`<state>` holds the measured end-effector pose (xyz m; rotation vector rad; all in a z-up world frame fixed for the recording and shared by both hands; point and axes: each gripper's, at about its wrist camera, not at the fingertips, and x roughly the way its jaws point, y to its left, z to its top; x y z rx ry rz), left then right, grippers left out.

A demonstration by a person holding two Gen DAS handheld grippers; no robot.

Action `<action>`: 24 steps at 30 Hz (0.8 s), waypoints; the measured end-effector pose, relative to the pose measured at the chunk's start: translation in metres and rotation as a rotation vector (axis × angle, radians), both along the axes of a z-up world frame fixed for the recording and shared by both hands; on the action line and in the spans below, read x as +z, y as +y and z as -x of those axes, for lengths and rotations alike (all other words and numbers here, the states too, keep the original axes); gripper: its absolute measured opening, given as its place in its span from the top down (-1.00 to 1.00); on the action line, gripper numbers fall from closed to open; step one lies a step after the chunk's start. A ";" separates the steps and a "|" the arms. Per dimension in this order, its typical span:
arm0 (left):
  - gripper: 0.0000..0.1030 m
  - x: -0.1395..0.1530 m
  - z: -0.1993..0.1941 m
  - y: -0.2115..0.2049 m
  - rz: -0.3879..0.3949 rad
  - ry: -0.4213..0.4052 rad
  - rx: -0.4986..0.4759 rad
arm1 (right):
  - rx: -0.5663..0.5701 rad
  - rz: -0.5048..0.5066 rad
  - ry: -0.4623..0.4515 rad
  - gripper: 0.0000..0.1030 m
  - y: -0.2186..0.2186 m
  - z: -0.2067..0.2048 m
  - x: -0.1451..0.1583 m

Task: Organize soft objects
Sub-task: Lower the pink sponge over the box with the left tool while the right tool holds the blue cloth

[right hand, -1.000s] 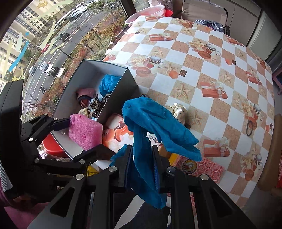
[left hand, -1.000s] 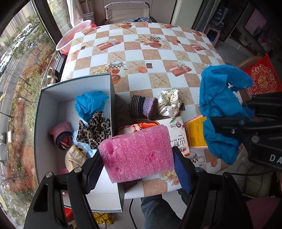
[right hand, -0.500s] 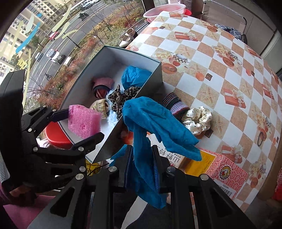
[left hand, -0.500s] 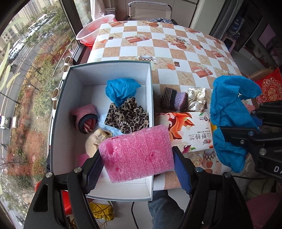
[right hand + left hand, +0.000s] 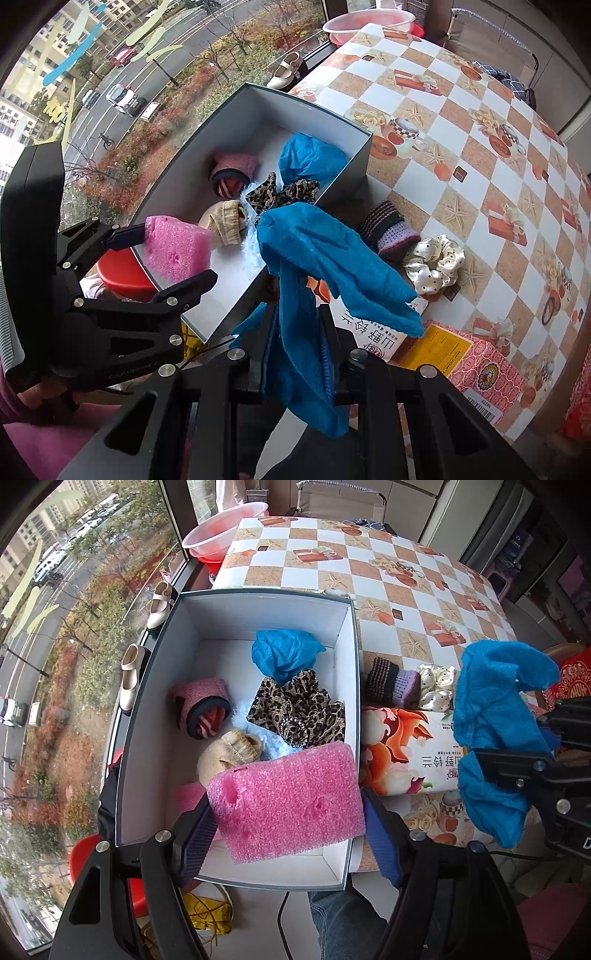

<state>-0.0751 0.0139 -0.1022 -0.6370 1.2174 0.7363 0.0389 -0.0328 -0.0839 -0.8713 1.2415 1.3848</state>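
My left gripper (image 5: pixel 288 823) is shut on a pink foam sponge (image 5: pixel 288 801) and holds it over the near end of an open white box (image 5: pixel 229 624). In the right wrist view the sponge (image 5: pixel 173 247) hangs above the box (image 5: pixel 258 110). The box holds a blue cloth (image 5: pixel 284 653), a leopard scrunchie (image 5: pixel 299 712), a pink knit piece (image 5: pixel 201 705) and a beige knit piece (image 5: pixel 229 757). My right gripper (image 5: pixel 297 350) is shut on a blue cloth (image 5: pixel 325 258), held right of the box. A striped knit piece (image 5: pixel 391 683) and a dotted scrunchie (image 5: pixel 436 686) lie on the table.
A flat printed packet (image 5: pixel 406 753) lies on the checkered table (image 5: pixel 388 572) right of the box, with a yellow card (image 5: pixel 436 347) and a red box (image 5: pixel 487 365) nearby. A pink basin (image 5: pixel 225 524) and shoes (image 5: pixel 159 605) sit by the window on the left.
My left gripper has moved left with the sponge, from over the packet to over the near end of the box. My right gripper has followed leftward with the blue cloth.
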 end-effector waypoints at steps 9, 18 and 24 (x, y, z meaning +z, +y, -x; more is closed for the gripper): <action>-0.49 -0.001 0.009 0.003 0.001 -0.001 0.027 | 0.023 0.001 -0.005 0.57 0.005 0.009 0.000; -0.49 -0.003 0.017 0.006 0.006 -0.002 0.055 | 0.051 0.003 -0.005 0.57 0.011 0.016 -0.001; -0.49 -0.005 0.021 0.008 0.010 0.000 0.071 | 0.066 0.006 -0.006 0.57 0.015 0.021 -0.002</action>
